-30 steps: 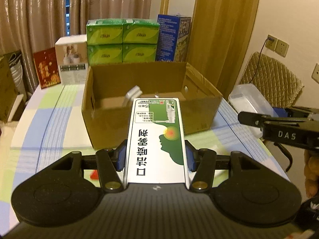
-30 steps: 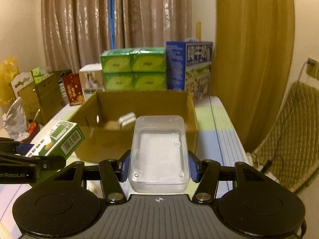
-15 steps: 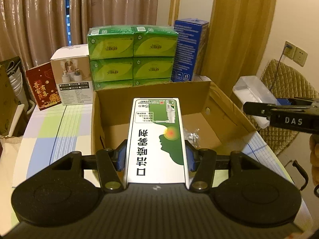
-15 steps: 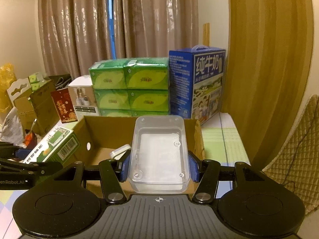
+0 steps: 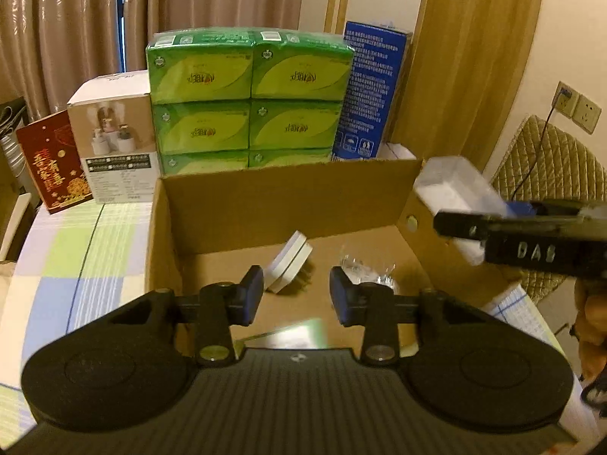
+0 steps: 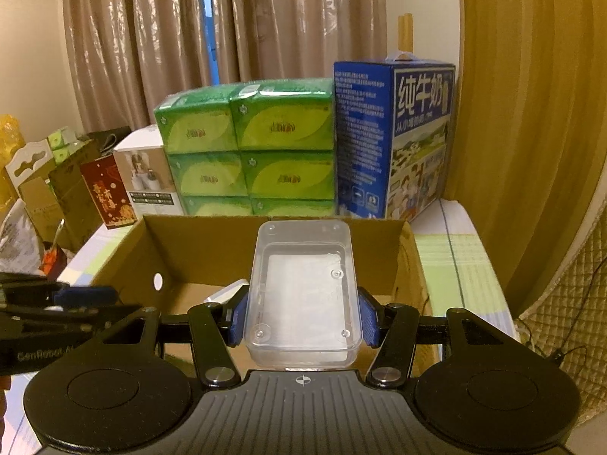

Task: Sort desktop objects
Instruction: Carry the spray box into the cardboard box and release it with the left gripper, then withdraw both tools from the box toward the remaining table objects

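Observation:
My left gripper point(image 5: 296, 295) stands open over the open cardboard box point(image 5: 288, 204), with nothing between its fingers. Just below its front edge lies a blurred green-and-white carton point(image 5: 299, 335), mostly hidden. On the box floor are a flat white item point(image 5: 289, 265) and a crumpled clear bag point(image 5: 364, 270). My right gripper point(image 6: 303, 320) is shut on a clear plastic container point(image 6: 303, 288), held over the cardboard box point(image 6: 197, 242) near its right wall. From the left wrist view the same container point(image 5: 451, 189) and right gripper point(image 5: 459, 222) hang at the box's right rim.
Behind the cardboard box stand stacked green tissue packs point(image 5: 246, 91), a blue milk carton point(image 6: 394, 140), a white product box point(image 5: 114, 132) and a red card point(image 5: 49, 159). The checked tablecloth point(image 5: 76, 258) shows left of the box. A quilted chair point(image 5: 546, 159) stands on the right.
My left gripper has opened and the green-and-white carton has dropped out of it into the cardboard box. Both grippers have moved forward over the box.

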Tool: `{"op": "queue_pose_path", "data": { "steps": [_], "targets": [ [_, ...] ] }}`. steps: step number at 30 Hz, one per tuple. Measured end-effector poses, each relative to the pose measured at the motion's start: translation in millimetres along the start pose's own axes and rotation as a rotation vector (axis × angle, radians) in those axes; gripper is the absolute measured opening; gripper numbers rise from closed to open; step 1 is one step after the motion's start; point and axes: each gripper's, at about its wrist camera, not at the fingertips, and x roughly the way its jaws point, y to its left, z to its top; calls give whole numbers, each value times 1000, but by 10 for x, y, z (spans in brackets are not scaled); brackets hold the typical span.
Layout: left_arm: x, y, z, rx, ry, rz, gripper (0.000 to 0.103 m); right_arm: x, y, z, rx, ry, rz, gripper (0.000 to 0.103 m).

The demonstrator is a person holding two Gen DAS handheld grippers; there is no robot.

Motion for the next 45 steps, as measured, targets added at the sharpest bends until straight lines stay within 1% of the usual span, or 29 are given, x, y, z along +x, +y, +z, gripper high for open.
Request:
{"op": "queue_pose_path", "data": {
  "steps": [3,7,9,11,12,13,14,15,16,17,19,20,23,28,30,35,38,42,45],
  "targets": [
    [34,26,43,-22,-11,-2,33,56,-7,-11,2,8,2,53],
    [-16,29,49,-12,-24,0,33,92,-7,-37,-2,17,13,53],
    [-39,45,28,-13,-20,3,34,114,-4,-53,-2,27,23,53],
    [-71,66,-11,-22,-19,6,39,140,7,-61,1,38,54,53],
    [-87,75,-31,-25,-19,9,39,153,13,-66,1,40,75,57],
    [-105,82,-52,-28,-18,11,40,154,18,-66,0,37,82,64],
    [-128,89,-78,-31,-17,14,43,140,11,-65,6,26,80,76],
    [-152,96,-99,-32,-17,15,45,109,-3,-67,17,10,82,79],
    [-184,97,-122,-32,-20,17,51,82,-19,-68,26,3,82,79],
    [-221,103,-144,-33,-24,19,54,51,-35,-72,32,2,79,79],
    [-286,111,-183,-38,-26,19,56,-19,-69,-88,37,-4,68,80],
    [-324,111,-204,-39,-26,19,61,-60,-86,-103,38,-5,62,80],
    [-443,100,-264,-46,-35,18,69,-210,-131,-166,43,-5,51,82],
    [-704,58,-380,-72,-45,11,81,-496,-113,-288,25,3,42,86],
    [-835,21,-434,-76,-45,8,82,-636,-97,-353,19,5,42,88],
    [-1189,-91,-615,-69,-50,12,97,-1007,-60,-534,21,0,53,93],
    [-1397,-146,-746,-59,-50,22,102,-1217,-44,-660,33,6,57,95],
    [-1644,-181,-961,-58,-38,17,102,-1486,18,-881,15,20,60,100],
    [-1801,-209,-1138,-53,-28,17,102,-1650,81,-1096,-4,37,66,101]
  ]
}}
